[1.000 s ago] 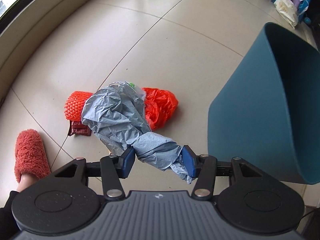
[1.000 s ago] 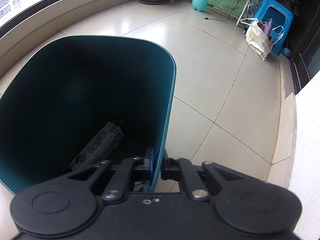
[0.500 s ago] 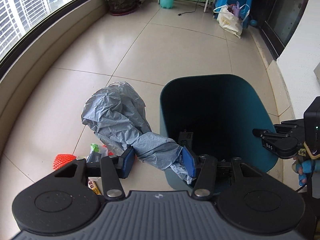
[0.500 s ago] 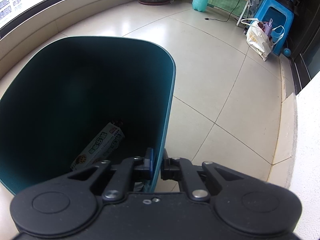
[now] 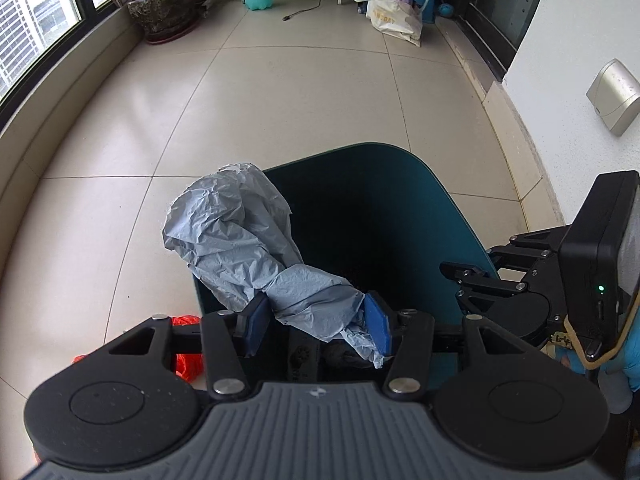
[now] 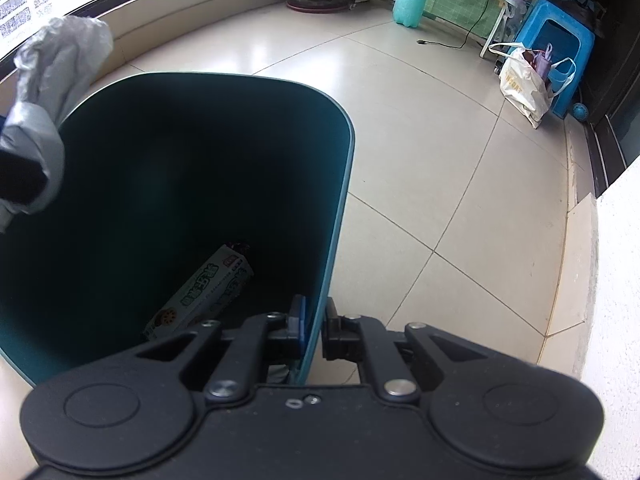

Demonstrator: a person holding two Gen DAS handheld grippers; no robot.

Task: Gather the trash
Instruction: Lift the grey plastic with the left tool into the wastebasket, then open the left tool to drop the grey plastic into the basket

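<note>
Since a second ago: the left claw [image 5: 316, 322] has carried the crumpled grey-blue bag [image 5: 240, 240] off the floor and up over the teal bin [image 5: 440, 216]
Left claw: clamped on the bag's twisted neck, the puffed end reaching past the bin's near-left rim
Right claw [image 6: 313, 328]: unmoved, pinched shut on the bin's rim
Inside the bin: a printed snack wrapper [image 6: 200, 292]
On the floor: red plastic bag [image 5: 188, 354], not yet collected
Meaning: judged ready to release once the bag is centred over the opening
</note>
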